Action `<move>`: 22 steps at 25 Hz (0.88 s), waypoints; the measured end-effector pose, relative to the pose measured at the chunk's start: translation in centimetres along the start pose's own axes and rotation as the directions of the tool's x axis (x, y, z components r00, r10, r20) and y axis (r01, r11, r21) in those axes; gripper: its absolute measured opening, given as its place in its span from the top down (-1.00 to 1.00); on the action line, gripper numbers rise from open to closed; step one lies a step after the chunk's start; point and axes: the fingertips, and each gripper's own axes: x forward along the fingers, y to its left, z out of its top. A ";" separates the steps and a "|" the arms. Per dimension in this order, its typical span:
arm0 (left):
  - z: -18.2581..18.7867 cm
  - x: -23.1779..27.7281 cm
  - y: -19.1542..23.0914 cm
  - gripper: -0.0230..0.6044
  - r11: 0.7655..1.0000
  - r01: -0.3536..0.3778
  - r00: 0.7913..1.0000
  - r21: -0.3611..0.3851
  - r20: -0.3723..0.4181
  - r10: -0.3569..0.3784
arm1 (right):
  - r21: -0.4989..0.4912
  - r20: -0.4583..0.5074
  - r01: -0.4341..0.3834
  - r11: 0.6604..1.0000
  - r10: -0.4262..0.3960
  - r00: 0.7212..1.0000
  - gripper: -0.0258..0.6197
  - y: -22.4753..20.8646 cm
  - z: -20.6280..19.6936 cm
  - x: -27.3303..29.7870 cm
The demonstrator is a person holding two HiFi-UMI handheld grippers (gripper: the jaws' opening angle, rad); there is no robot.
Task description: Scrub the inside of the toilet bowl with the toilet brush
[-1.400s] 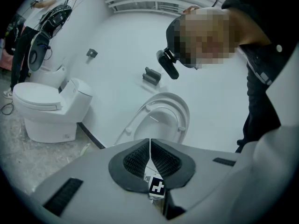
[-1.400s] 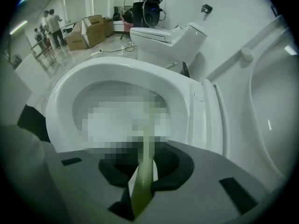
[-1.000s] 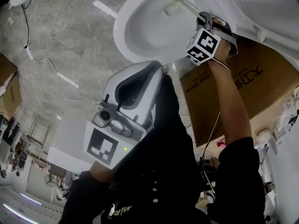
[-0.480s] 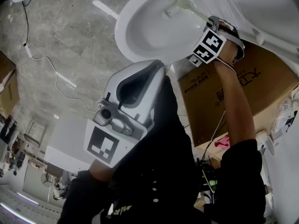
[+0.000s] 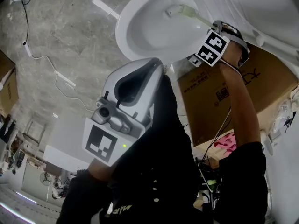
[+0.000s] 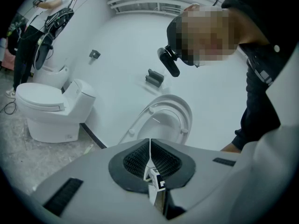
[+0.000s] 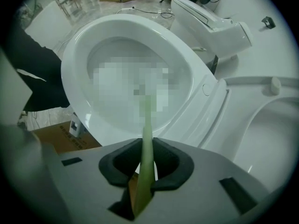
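The white toilet bowl (image 5: 140,36) lies at the top of the head view, with its seat raised (image 7: 261,125). The toilet brush has a pale green handle (image 5: 198,18), and its head (image 5: 174,9) is inside the bowl near the far wall. My right gripper (image 5: 211,29) is at the bowl's right rim, shut on that handle. In the right gripper view the handle (image 7: 145,139) runs from between the jaws of the right gripper (image 7: 145,148) into the bowl (image 7: 74,73), where a mosaic patch hides the brush head. My left gripper (image 5: 154,66) is held near the body, shut with nothing in it (image 6: 150,148).
A cardboard box (image 5: 252,87) stands right of the bowl, under my right arm. A white cable (image 5: 46,59) trails over the stone floor at left. A second toilet (image 6: 46,111) stands against the wall, and a person (image 6: 32,27) stands behind it.
My right gripper has shifted right along the rim, and the brush head has slid a little right inside the bowl. The left gripper has barely moved.
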 end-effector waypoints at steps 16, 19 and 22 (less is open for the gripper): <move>0.2 -1.2 3.0 0.84 0.997 -0.082 0.997 -0.008 -0.003 0.082 | -0.180 -0.064 -0.323 0.929 0.316 0.946 0.65 4.5 1.4 -1.1; 0.5 -1.5 3.9 0.84 0.994 -0.105 0.994 0.002 0.001 0.105 | -0.221 -0.064 -0.377 0.899 0.373 0.926 0.65 5.2 2.1 -1.3; 0.6 -1.8 4.4 0.84 0.993 -0.116 0.993 0.010 0.005 0.116 | -0.248 -0.065 -0.428 0.869 0.426 0.903 0.65 6.1 2.6 -1.6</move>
